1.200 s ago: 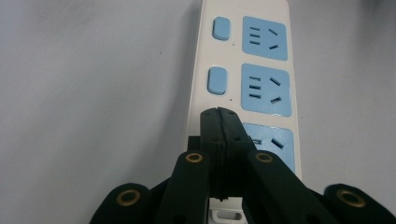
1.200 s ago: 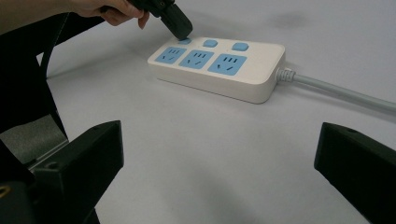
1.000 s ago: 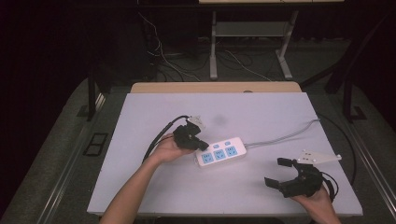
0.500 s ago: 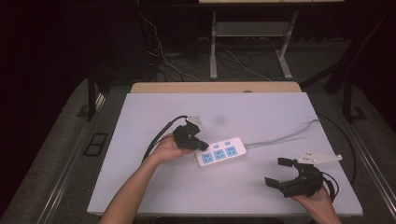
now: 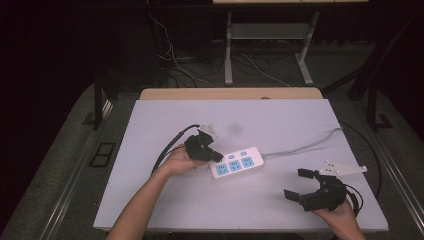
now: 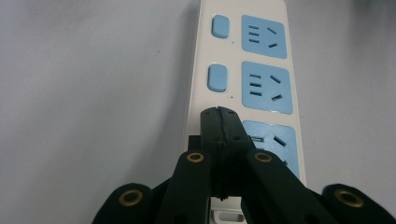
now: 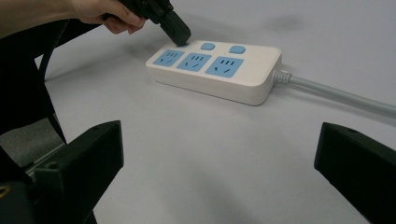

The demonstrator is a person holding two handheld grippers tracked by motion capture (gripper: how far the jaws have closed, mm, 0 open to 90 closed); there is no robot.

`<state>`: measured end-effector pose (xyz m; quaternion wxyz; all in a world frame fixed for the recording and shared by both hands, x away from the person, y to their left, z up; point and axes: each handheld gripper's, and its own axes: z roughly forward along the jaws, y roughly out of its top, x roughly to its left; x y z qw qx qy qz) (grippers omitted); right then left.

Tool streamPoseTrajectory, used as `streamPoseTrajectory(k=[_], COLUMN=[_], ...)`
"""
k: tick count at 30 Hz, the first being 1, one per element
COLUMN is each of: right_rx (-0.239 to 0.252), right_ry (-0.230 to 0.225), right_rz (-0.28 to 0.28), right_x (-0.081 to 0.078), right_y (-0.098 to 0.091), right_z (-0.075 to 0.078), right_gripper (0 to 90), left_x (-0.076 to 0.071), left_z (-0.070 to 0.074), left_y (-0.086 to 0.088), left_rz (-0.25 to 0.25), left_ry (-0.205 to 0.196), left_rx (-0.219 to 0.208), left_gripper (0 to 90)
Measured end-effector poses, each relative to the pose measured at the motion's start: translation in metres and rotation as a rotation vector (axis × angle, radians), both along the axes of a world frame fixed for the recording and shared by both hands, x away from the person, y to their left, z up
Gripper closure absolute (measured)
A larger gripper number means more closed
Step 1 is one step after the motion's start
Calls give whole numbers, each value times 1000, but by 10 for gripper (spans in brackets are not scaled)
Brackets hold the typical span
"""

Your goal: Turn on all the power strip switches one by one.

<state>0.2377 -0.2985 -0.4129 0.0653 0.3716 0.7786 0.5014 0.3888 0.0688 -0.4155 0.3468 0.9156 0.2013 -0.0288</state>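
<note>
Lab — bare white table (image 5: 280, 120), floor cables (image 5: 172, 55).

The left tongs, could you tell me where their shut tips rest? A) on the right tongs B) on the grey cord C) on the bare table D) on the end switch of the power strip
D: the left tongs press their shut tips on the end blue switch of the power strip.

Power strip (image 6: 243, 70) — glossy smooth plastic

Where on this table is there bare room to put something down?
The far half of the pale table top, beyond the white power strip with blue sockets, is bare. So is the near middle, between the person's left forearm and the right gripper. It is crowded where the left gripper meets the strip.
</note>
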Motion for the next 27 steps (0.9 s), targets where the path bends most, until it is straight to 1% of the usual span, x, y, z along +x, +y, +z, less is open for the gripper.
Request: streamPoseTrajectory(k=[4, 8, 12, 16, 18, 20, 23, 27], right_rx=[1, 2, 0, 1, 1, 2, 0, 0], right_ry=[-3, 2, 4, 6, 4, 3, 5, 8], right_rz=[-1, -2, -1, -2, -2, -1, 0, -2], right_x=[0, 0, 1, 1, 0, 0, 1, 1], right_y=[-1, -1, 0, -1, -1, 0, -1, -1], right_z=[0, 0, -1, -1, -1, -1, -1, -1], right_gripper=[11, 11, 11, 11, 11, 11, 11, 11], left_x=[0, 0, -1, -2, -4, -5, -6, -6], left_z=[0, 1, 1, 2, 3, 4, 5, 8], left_y=[0, -1, -1, -2, -3, -3, -3, -2], left_rz=[3, 6, 23, 23, 17, 9, 8, 13], left_ry=[3, 2, 7, -3, -17, -40, -47, -46], left_rx=[-4, 6, 9, 18, 21, 34, 42, 26], left_gripper=[898, 897, 896, 895, 894, 894, 893, 893])
